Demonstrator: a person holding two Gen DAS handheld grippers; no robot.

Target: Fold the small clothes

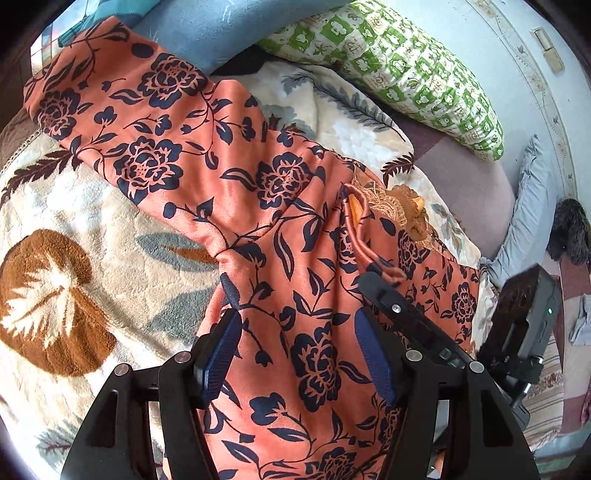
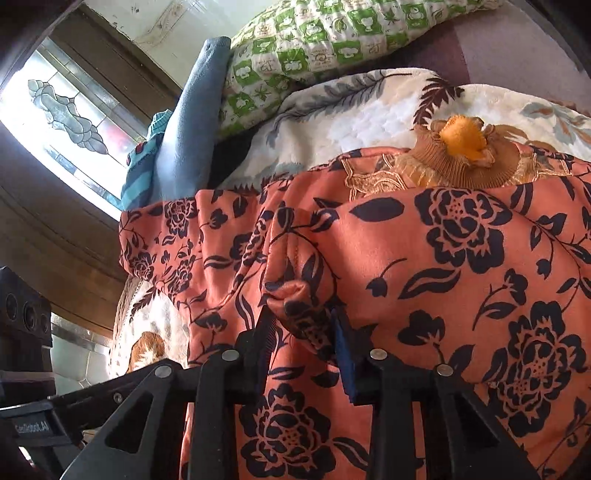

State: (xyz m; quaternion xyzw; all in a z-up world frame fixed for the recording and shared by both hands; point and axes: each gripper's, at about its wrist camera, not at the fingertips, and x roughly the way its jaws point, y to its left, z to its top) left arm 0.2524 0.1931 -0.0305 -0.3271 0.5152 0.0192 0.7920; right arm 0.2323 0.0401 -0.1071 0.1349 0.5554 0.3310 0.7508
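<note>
An orange garment with dark navy flowers (image 1: 236, 173) lies spread on a fleece blanket, one sleeve stretched to the upper left, its brown ribbed collar (image 1: 406, 206) to the right. My left gripper (image 1: 295, 343) is open, its blue pads straddling the fabric near the armpit. The right gripper (image 1: 384, 284) shows in the left wrist view, pinching a fold near the collar. In the right wrist view the right gripper (image 2: 301, 325) is shut on a bunched fold of the garment (image 2: 461, 258), with the collar (image 2: 465, 155) beyond.
A cream fleece blanket with leaf prints (image 1: 74, 236) covers the bed. A green checked pillow (image 1: 417, 70) and a blue cloth (image 1: 221, 29) lie at the far side. A stained-glass window (image 2: 66, 110) is at left in the right wrist view.
</note>
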